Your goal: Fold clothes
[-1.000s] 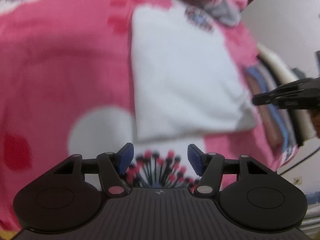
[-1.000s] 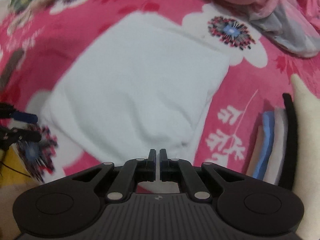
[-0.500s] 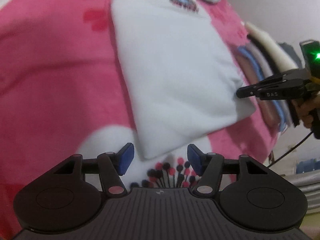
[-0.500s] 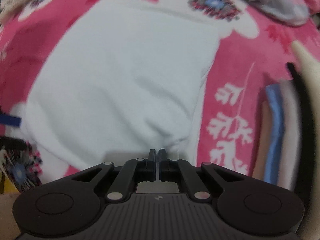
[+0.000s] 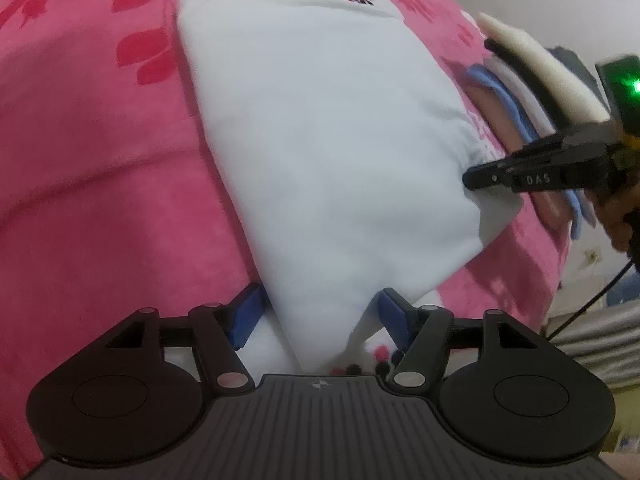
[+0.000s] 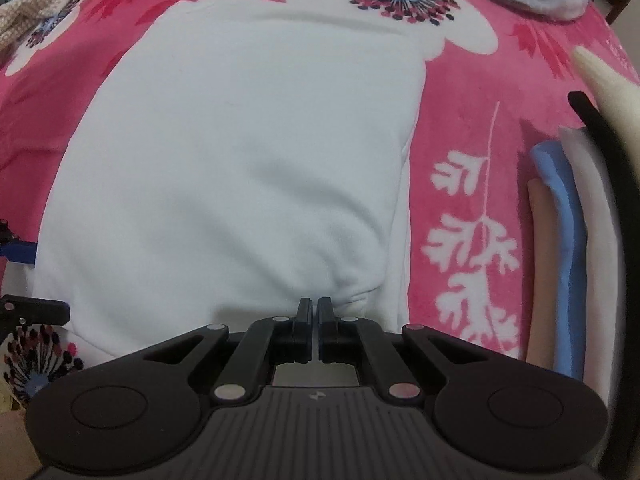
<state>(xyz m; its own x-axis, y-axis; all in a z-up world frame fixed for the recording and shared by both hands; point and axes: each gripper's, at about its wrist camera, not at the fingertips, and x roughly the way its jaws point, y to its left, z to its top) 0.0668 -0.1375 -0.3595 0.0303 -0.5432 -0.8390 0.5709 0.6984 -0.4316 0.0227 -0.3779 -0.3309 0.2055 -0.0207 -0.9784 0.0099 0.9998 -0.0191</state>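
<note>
Since a second ago both your hands have dropped closer to the white folded garment (image 5: 328,152), which now fills more of each view. It lies flat on the bed's pink flowered blanket (image 5: 100,160). Your left gripper (image 5: 318,316) tilts steeply down at the garment's near corner, at 6 o'clock in the left wrist view; its jaws are opening, the blue pads (image 5: 246,316) straddling the corner without pressing it. Your right gripper (image 6: 314,312) points almost straight down with its jaws fully together at the garment's near edge; whether cloth is pinched, you cannot tell. A stack of folded clothes (image 6: 568,248) sits at 3 o'clock in the right wrist view, apart from the garment.
</note>
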